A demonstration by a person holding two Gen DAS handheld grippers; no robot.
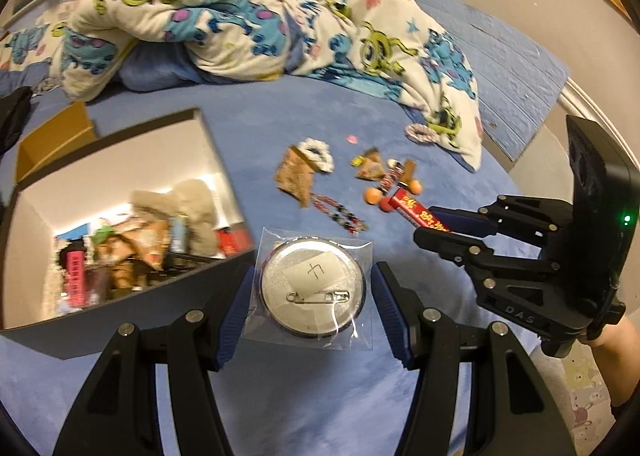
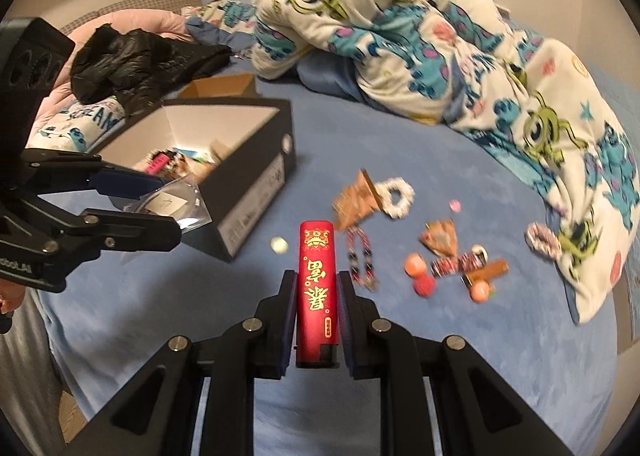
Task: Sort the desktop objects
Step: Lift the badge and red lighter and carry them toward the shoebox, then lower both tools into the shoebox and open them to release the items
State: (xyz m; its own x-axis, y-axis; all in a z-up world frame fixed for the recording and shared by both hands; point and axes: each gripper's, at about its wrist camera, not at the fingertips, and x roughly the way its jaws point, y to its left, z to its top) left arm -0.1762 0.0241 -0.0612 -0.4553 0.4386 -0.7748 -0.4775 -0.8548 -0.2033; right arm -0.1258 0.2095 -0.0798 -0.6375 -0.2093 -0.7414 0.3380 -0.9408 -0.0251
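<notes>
We work on a blue plush bedspread (image 2: 160, 316), with a crumpled white monster-print blanket (image 2: 420, 35) at its far side. A black cardboard box with a white interior (image 2: 256, 191) sits left of centre, already holding assorted items. Our left gripper (image 1: 312, 288) grasps a round silver pin badge in a clear plastic sleeve (image 1: 312, 284) by the sleeve edges, just beside the box. Our right gripper (image 2: 318, 320) is clenched on a red lighter with gold characters (image 2: 318, 284). Small trinkets (image 2: 452, 260) lie scattered beyond it.
</notes>
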